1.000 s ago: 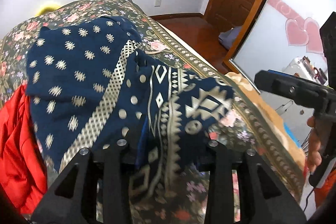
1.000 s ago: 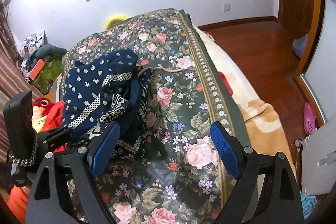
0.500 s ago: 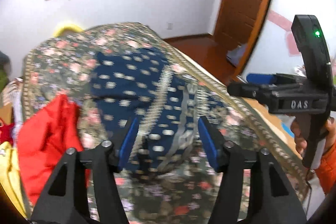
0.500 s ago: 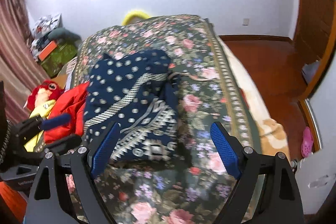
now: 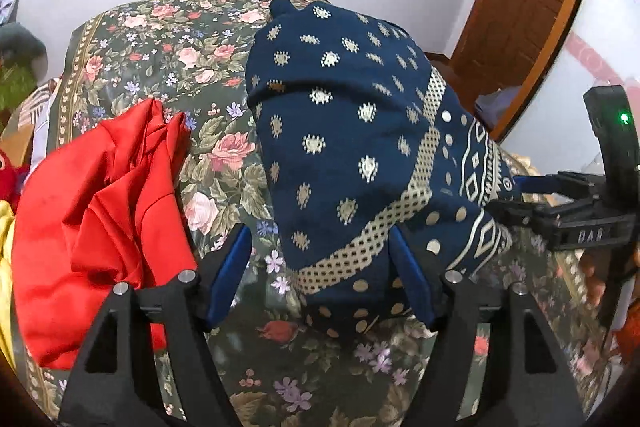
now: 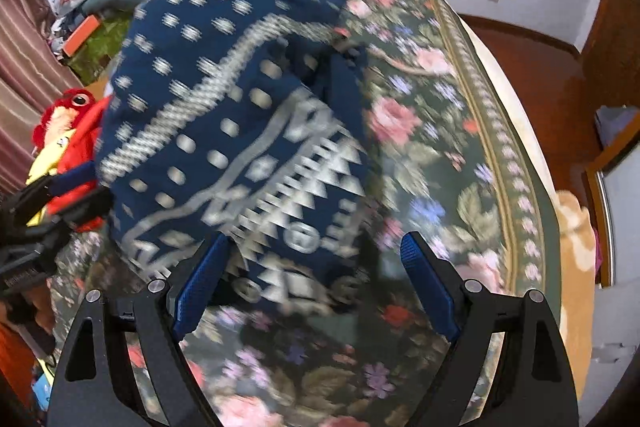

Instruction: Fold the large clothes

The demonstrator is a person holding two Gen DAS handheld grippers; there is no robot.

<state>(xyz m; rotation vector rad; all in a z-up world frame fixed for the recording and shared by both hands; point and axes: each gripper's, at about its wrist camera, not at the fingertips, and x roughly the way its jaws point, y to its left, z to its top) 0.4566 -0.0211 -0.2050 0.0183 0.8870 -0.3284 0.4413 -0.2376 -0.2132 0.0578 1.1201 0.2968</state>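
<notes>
Left tongs [image 5: 320,269] spread wide, empty, navy patterned garment [image 5: 352,147] directly ahead, its near edge lying between the blue pads. Right tongs [image 6: 314,281] equally wide, empty, at garment's right near corner. Garment bunched in a rough fold on floral bed cover [image 5: 168,43], long axis running away from both. Red cloth [image 5: 100,207] left of it, apart.

Navy garment [image 5: 352,147] with cream dots and geometric border bands. It lies loosely folded, bunched, on the floral bedspread [image 5: 168,39].
</notes>
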